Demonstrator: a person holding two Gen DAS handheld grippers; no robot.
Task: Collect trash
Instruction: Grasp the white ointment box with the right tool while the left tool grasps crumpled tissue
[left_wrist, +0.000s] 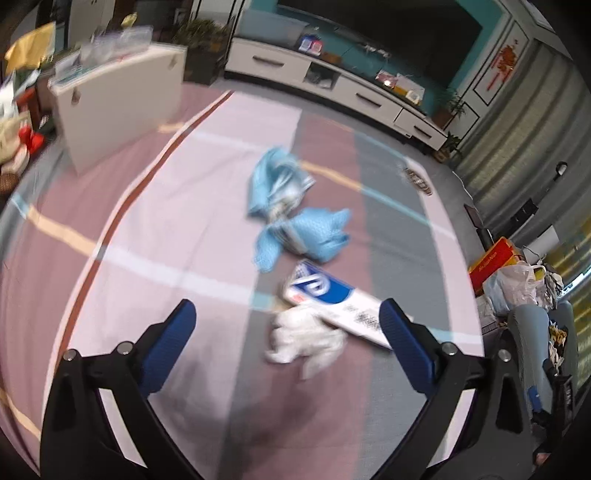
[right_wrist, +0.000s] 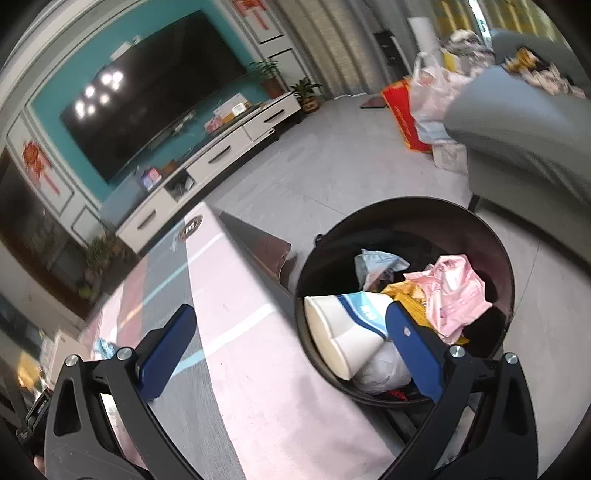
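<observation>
On the striped pink and grey tablecloth (left_wrist: 155, 206) lie a crumpled white tissue (left_wrist: 304, 341), a white and blue carton (left_wrist: 334, 302) and two light blue wrappers (left_wrist: 280, 184) (left_wrist: 317, 236). My left gripper (left_wrist: 291, 325) hangs open above the cloth, with the tissue and the carton's end between its blue fingers (left_wrist: 173, 339), untouched. In the right wrist view a black round bin (right_wrist: 406, 210) stands beside the table edge. It holds a white paper cup (right_wrist: 343, 332), a pink bag (right_wrist: 454, 291), yellow scraps and white wads. My right gripper (right_wrist: 291, 325) is open and empty over the bin's near rim.
A white box (left_wrist: 110, 107) stands on the table's far left. A white TV cabinet (right_wrist: 207, 162) and a dark screen line the far wall. A grey chair (right_wrist: 517, 125) with bags and an orange box (right_wrist: 400, 110) sits right of the bin.
</observation>
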